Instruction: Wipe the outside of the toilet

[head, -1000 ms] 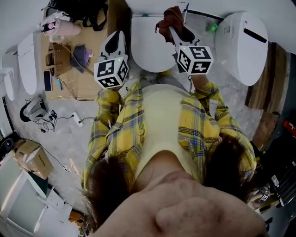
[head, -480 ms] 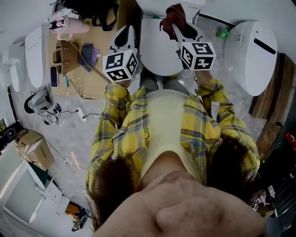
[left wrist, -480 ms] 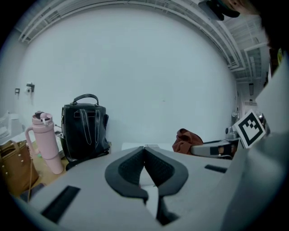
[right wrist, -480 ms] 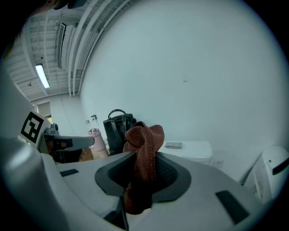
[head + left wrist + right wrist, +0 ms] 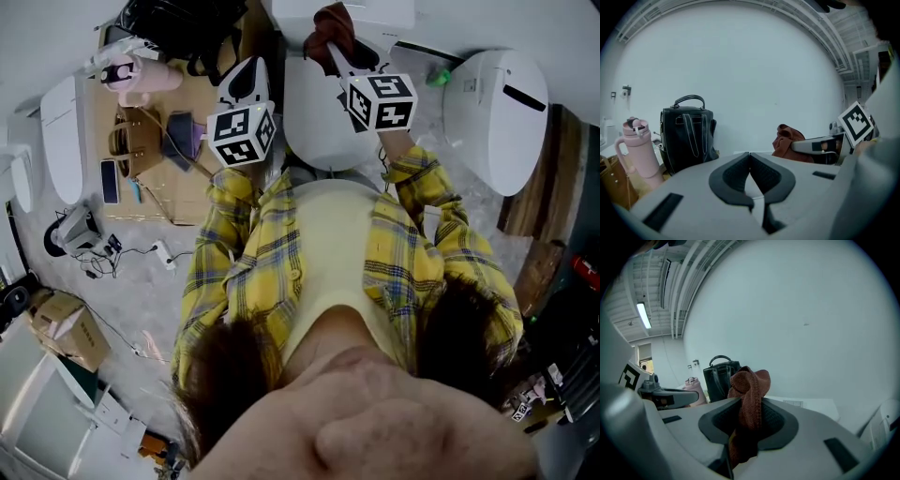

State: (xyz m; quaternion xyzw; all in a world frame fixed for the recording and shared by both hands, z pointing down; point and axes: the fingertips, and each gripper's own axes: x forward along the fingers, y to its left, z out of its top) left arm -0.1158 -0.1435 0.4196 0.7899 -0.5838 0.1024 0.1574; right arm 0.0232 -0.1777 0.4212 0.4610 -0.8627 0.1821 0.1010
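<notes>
In the head view, the white toilet point(image 5: 319, 127) stands straight ahead with its lid down, its tank point(image 5: 375, 11) at the top edge. My right gripper point(image 5: 330, 47) is shut on a brown cloth point(image 5: 328, 26), held over the back of the lid near the tank. The right gripper view shows the cloth point(image 5: 749, 394) bunched between the jaws and hanging below them. My left gripper point(image 5: 246, 70) hovers at the toilet's left side. In the left gripper view its jaws point(image 5: 750, 155) are shut with nothing between them.
A second toilet point(image 5: 502, 103) stands to the right and another white fixture point(image 5: 61, 136) to the left. Cardboard point(image 5: 178, 178) on the left floor carries a black bag point(image 5: 689, 133), a pink bottle point(image 5: 640, 150) and a brown bag point(image 5: 136, 131). Cables and boxes lie lower left.
The right gripper has carried the cloth leftward across the toilet's back, closer to the tank. The left gripper stays beside the toilet's left side.
</notes>
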